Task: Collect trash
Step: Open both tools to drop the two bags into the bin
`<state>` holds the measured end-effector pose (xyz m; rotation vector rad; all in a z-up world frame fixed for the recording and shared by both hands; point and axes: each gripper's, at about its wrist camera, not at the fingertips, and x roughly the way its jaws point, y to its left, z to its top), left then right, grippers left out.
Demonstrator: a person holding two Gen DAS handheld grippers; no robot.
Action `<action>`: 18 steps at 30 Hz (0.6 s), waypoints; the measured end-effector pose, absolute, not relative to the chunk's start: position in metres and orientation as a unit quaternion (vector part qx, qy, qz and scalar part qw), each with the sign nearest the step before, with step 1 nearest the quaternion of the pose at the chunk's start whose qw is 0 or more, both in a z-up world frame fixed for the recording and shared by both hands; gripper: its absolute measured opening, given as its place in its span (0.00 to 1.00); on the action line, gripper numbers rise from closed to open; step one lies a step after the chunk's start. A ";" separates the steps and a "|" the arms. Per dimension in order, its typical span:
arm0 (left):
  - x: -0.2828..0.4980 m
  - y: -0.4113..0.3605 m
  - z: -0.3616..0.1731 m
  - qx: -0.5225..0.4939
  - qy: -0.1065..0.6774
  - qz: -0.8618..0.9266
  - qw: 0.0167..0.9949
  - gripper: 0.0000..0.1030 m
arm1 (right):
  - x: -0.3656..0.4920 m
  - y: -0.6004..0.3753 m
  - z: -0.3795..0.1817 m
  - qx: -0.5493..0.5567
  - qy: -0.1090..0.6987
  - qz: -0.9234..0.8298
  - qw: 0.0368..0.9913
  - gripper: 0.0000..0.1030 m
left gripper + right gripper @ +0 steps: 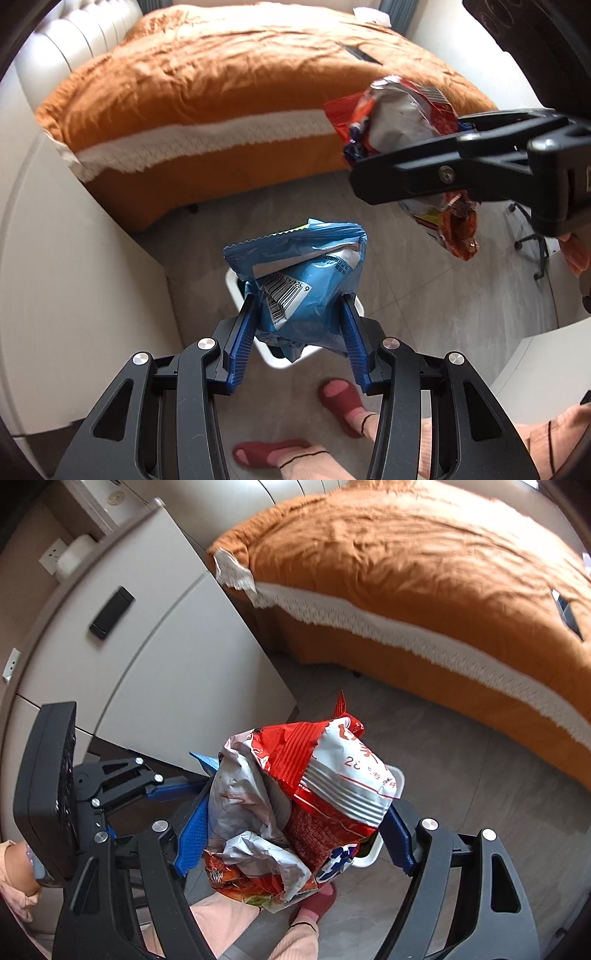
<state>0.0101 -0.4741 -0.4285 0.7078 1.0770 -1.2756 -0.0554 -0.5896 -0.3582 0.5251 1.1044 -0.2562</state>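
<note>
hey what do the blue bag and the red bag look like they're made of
Blue bag: thin glossy plastic film, probably foil-lined; silvery inside shows where it is torn, with sharp crinkles. Red bag: likely the same metallised film; shiny, with a silver inner face and ribbed crimped seal.

My left gripper (297, 325) has its jaws pinched on a crumpled blue snack bag (295, 284), barcode facing me, hanging over a white bin (277, 360) on the grey tiled floor (424, 295). To the right my right gripper (402, 162) clamps a red-and-silver snack bag (399, 118) — both in front of the orange-covered bed (229, 85). My red slippers (341, 402) show below.
</note>
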 end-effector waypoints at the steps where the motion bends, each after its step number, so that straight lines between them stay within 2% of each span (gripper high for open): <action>1: 0.011 -0.477 -0.444 0.307 0.477 -0.554 0.609 0.44 | -0.054 -0.592 -0.371 0.251 0.521 -0.118 0.807 0.77; 3: 0.013 -0.482 -0.469 0.305 0.490 -0.556 0.598 0.47 | -0.050 -0.598 -0.397 0.272 0.533 -0.103 0.794 0.81; 4: 0.015 -0.484 -0.484 0.295 0.503 -0.560 0.588 0.56 | -0.048 -0.600 -0.408 0.283 0.540 -0.099 0.787 0.86; 5: 0.017 -0.487 -0.490 0.285 0.510 -0.561 0.586 0.69 | -0.047 -0.603 -0.422 0.288 0.549 -0.104 0.777 0.92; 6: 0.021 -0.489 -0.497 0.272 0.518 -0.561 0.586 0.96 | -0.047 -0.606 -0.432 0.291 0.556 -0.110 0.771 0.96; 10: 0.027 -0.494 -0.511 0.258 0.523 -0.558 0.591 0.95 | -0.053 -0.616 -0.461 0.312 0.570 -0.121 0.750 0.96; 18: 0.023 -0.481 -0.491 0.260 0.512 -0.554 0.603 0.95 | -0.063 -0.616 -0.450 0.317 0.564 -0.135 0.751 0.96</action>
